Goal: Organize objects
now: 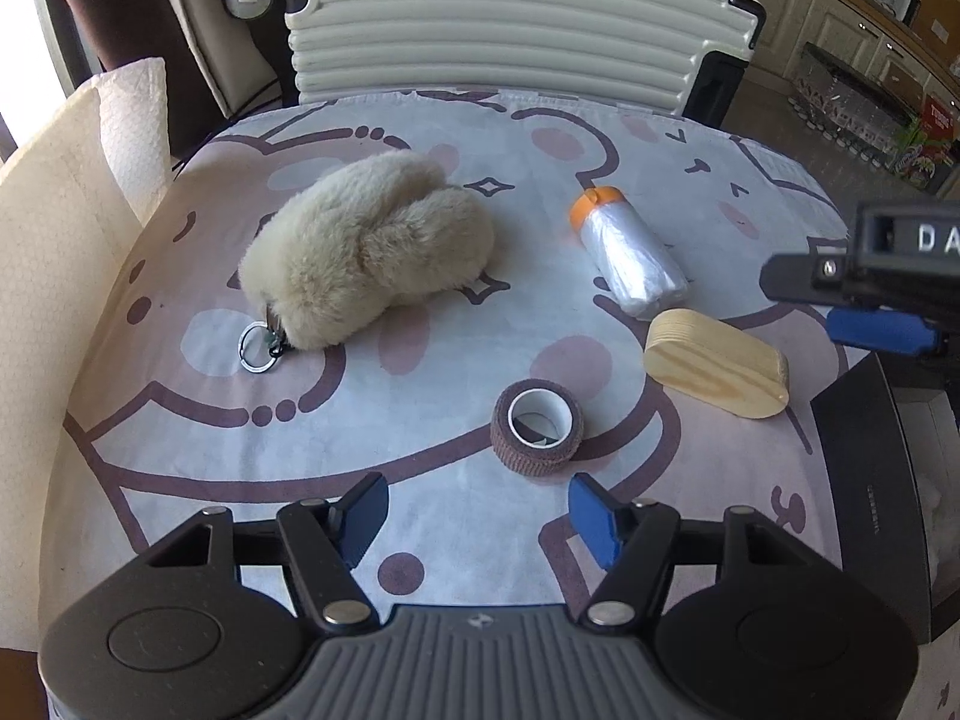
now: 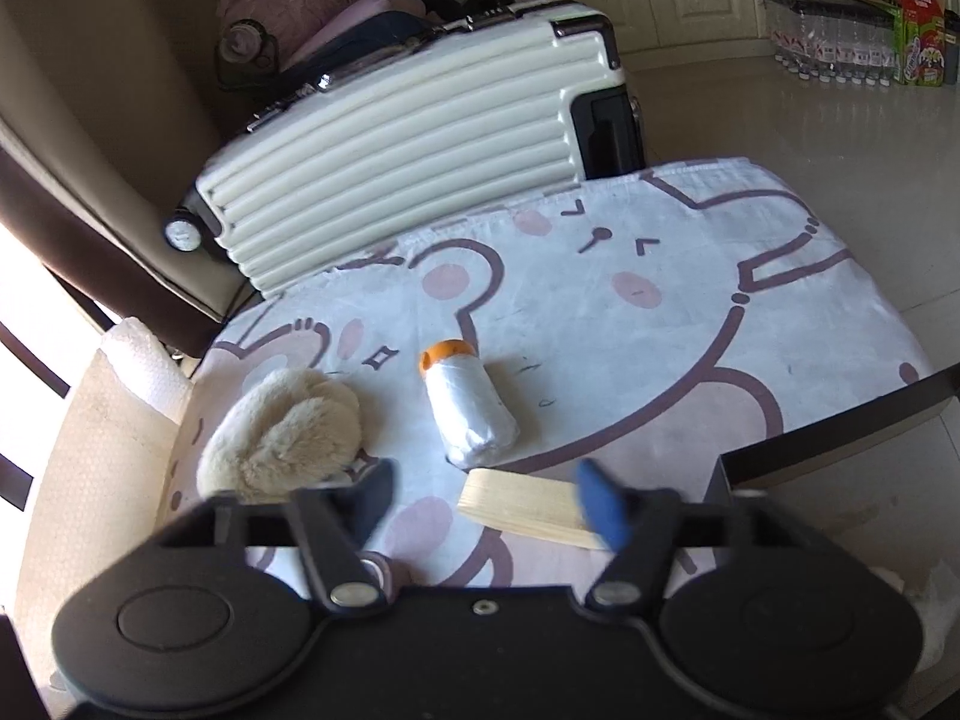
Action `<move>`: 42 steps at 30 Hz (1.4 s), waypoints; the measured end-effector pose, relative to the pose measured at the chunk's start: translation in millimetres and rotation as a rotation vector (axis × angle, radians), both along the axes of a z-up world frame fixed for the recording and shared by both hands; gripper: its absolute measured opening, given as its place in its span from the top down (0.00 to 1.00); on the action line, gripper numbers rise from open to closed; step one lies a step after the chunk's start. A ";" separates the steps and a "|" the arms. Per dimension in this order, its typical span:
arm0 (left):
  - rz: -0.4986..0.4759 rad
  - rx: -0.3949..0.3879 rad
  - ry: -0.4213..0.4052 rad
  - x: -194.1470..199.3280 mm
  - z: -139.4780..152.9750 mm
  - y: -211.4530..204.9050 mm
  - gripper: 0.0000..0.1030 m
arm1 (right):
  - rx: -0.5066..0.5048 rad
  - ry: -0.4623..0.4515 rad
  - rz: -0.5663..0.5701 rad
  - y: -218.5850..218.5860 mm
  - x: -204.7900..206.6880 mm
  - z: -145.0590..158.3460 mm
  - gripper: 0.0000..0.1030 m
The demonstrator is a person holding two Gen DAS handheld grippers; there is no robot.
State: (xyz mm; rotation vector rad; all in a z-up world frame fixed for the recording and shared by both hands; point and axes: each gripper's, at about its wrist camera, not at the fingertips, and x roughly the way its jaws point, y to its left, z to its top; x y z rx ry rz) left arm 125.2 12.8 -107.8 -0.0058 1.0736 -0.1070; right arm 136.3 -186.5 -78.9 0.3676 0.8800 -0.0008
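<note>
On the cartoon-bear cloth [image 1: 198, 480] lie a cream plush keychain toy [image 1: 366, 246] [image 2: 288, 438], a roll of clear plastic bags with an orange cap [image 1: 630, 252] [image 2: 471, 414], an oval wooden block [image 1: 717, 363] [image 2: 522, 504] and a brown bandage roll [image 1: 536, 426]. My left gripper [image 1: 477, 510] is open just short of the bandage roll, with nothing between its fingers. My right gripper [image 2: 486, 498] is open over the wooden block; its right finger overlaps the block's end and the left finger stands apart from it. One of its blue fingers [image 1: 879, 330] shows at the right edge of the left wrist view.
A cream ribbed suitcase [image 1: 498, 18] [image 2: 408, 138] stands behind the table's far edge. Paper towels [image 1: 72, 240] lie along the left side. A black box [image 1: 870, 480] sits at the right edge. Packed bottles [image 2: 834, 54] stand on the floor far right.
</note>
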 end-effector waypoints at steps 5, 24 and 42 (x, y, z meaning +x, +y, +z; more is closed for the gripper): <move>0.024 -0.035 -0.004 5.3 -1.6 4.3 0.39 | -0.019 0.022 -0.019 -5.7 11.9 -15.2 0.65; -0.006 -0.014 -0.029 22.7 -15.2 0.6 0.44 | -0.094 0.124 0.071 1.4 37.9 -50.9 0.91; -0.025 -0.018 -0.008 38.6 -35.8 -20.1 0.45 | -0.046 0.175 0.078 -1.9 27.2 -34.4 0.61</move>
